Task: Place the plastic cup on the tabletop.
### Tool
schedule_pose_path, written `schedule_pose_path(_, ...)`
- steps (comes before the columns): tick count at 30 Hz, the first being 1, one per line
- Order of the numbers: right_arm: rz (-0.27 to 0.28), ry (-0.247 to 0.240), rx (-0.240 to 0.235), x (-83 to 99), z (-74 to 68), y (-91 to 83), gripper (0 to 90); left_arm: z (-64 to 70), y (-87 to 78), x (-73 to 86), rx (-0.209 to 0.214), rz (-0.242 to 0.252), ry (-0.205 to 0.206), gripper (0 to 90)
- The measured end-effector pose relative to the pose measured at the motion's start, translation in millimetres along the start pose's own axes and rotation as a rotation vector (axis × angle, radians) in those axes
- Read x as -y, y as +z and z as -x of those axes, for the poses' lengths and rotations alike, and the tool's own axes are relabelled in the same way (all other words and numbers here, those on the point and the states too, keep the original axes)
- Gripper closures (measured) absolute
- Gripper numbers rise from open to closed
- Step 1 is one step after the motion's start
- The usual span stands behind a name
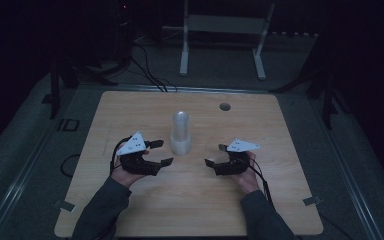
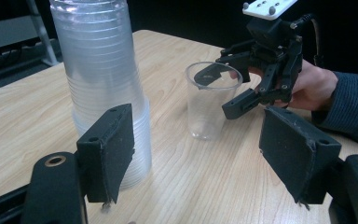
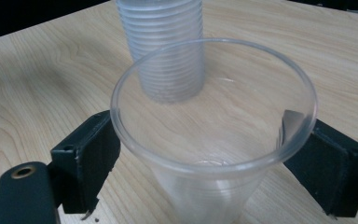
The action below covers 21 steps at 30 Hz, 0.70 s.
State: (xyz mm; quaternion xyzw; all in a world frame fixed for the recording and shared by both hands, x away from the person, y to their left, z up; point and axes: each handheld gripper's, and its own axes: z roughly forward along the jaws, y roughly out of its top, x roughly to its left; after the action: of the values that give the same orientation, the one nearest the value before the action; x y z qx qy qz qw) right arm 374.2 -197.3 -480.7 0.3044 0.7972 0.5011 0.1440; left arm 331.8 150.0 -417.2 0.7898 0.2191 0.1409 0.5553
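Right gripper (image 1: 216, 155) has its jaws spread on either side of a single clear cup (image 3: 214, 140). In the right gripper view the pads flank the cup just under the rim; whether they touch the wall I cannot tell (looks like a thin gap on its left pad). The cup stands upright on the table (image 1: 130, 210), as the left gripper view shows (image 2: 212, 100).

Left gripper (image 1: 161, 152) is spread wide and empty, jaws pointing toward the stack of clear cups (image 1: 180, 134), which stands just ahead of and between the two grippers. In the left gripper view the stack (image 2: 105, 79) sits close beyond its left jaw, not between the pads; the right gripper (image 2: 235, 81) and the hand (image 2: 314, 86) holding it lie farther off.

Open room: bare wood behind both grippers toward the near table edge, and wide bare wood outboard of each, well short of the side edges. Beyond the stack there is more bare top and a round cable hole (image 1: 225, 106) toward the far edge.

Surface is light wood grain, flat. Room is dark; a white frame stand (image 1: 220, 35) and cables lie on the grey floor past the far edge.
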Motion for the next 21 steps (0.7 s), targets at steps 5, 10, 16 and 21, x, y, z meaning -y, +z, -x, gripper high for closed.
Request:
schedule_pose_path(5, -0.009, 0.002, 0.000, 2.0, 0.5, -0.2, 13.2, 0.1, 0.6, 0.2, 0.001, 0.000, 0.000, 26.4)
schedule_pose_path(10, -0.014, 0.009, 0.005, 5.1, 0.6, -3.4, 13.2, 0.1, 0.5, 0.2, 0.002, 0.000, 0.000, 26.4)
schedule_pose_path(16, -0.016, 0.002, 0.013, 6.7, -1.2, -7.7, 12.8, 0.2, 0.7, 0.3, 0.003, -0.002, -0.001, 26.4)
schedule_pose_path(21, -0.004, 0.005, 0.020, 8.1, 0.6, -13.5, 12.9, 0.1, 0.7, 0.4, 0.003, -0.003, -0.001, 26.5)
